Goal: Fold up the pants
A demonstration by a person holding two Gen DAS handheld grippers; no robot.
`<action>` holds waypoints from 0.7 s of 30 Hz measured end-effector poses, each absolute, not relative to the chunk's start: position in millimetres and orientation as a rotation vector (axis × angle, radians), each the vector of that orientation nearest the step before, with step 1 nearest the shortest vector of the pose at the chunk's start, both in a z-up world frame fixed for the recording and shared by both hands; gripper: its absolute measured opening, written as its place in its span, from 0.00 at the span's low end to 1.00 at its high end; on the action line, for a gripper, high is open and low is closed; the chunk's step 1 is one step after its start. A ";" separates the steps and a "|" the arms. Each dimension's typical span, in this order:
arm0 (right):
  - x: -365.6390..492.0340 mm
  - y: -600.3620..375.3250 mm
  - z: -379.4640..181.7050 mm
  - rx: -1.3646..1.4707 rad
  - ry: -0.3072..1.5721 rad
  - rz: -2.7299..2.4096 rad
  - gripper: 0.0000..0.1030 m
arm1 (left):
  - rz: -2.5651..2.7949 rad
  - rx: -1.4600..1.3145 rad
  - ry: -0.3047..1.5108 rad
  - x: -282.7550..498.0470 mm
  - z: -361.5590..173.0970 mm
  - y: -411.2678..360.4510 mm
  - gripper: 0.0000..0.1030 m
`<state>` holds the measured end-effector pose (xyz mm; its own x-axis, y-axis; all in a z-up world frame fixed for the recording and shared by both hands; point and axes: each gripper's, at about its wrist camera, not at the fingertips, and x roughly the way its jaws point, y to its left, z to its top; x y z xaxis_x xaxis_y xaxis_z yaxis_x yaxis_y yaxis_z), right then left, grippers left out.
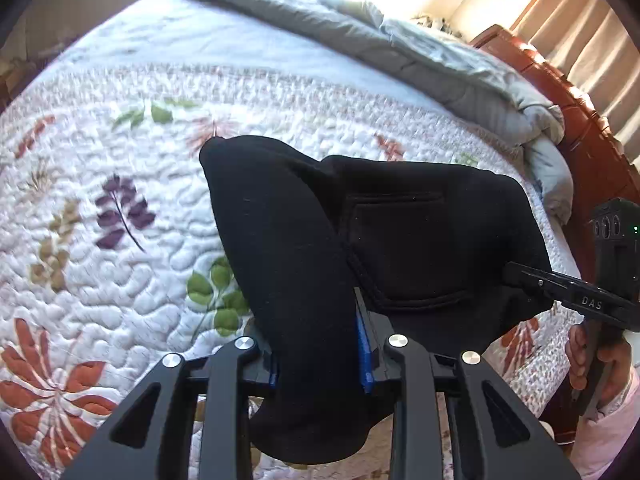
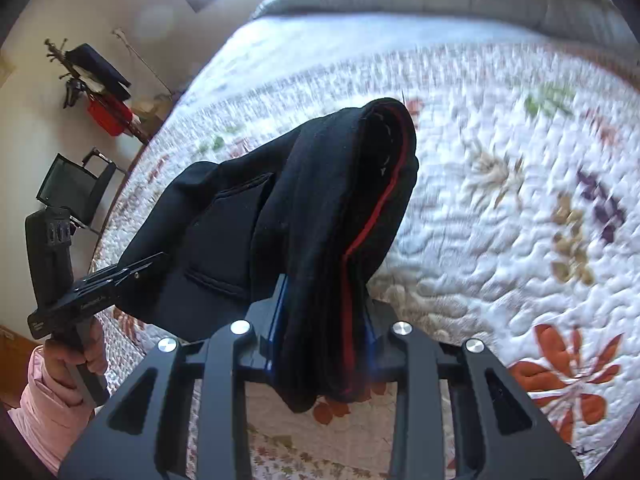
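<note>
The black pants point(image 1: 384, 232) hang bunched between both grippers above the quilted bed. My left gripper point(image 1: 320, 344) is shut on a thick fold of the fabric, which drapes over its fingers. My right gripper point(image 2: 324, 320) is shut on another fold that shows a red stripe point(image 2: 376, 212) along a seam. A back pocket point(image 1: 404, 248) faces up between the two holds. The right gripper also shows in the left wrist view point(image 1: 516, 272), and the left gripper in the right wrist view point(image 2: 152, 264), each biting the pants' edge.
A white floral quilt point(image 1: 120, 200) covers the bed. A grey duvet point(image 1: 400, 48) is heaped at the far side by a wooden headboard point(image 1: 580, 128). A chair point(image 2: 76, 188) and a coat rack with a red bag point(image 2: 108, 116) stand by the wall.
</note>
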<state>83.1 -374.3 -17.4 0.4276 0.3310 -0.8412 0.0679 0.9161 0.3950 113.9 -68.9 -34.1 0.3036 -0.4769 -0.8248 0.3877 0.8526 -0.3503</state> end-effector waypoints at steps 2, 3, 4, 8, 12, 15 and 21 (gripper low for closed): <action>82.9 -377.5 -36.6 0.404 1.152 0.152 0.30 | -0.567 -0.075 1.133 113.4 -49.1 -67.1 0.29; 81.3 -379.4 -41.6 0.414 1.154 0.150 0.31 | -0.571 -0.070 1.126 112.3 -52.4 -65.7 0.30; 79.4 -383.0 -46.8 0.439 1.156 0.151 0.31 | -0.579 -0.062 1.119 110.4 -56.6 -64.3 0.31; 72.6 -391.6 -66.9 0.481 1.171 0.161 0.37 | -0.589 -0.025 1.115 105.3 -68.6 -63.0 0.38; 67.3 -398.1 -80.6 0.515 1.160 0.177 0.49 | -0.581 -0.010 1.102 101.5 -77.6 -62.9 0.42; 59.8 -400.9 -95.5 0.549 1.133 0.182 0.54 | -0.577 -0.028 1.091 101.0 -87.2 -59.8 0.47; 48.7 -398.3 -80.6 0.551 1.099 0.146 0.60 | -0.525 -0.037 1.076 93.4 -78.7 -52.5 0.58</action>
<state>48.7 -398.3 -80.6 0.4604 0.3775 -0.8034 0.1541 0.8573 0.4912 93.4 -52.5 -78.7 0.3650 -0.4258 -0.8280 0.3909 0.8772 -0.2788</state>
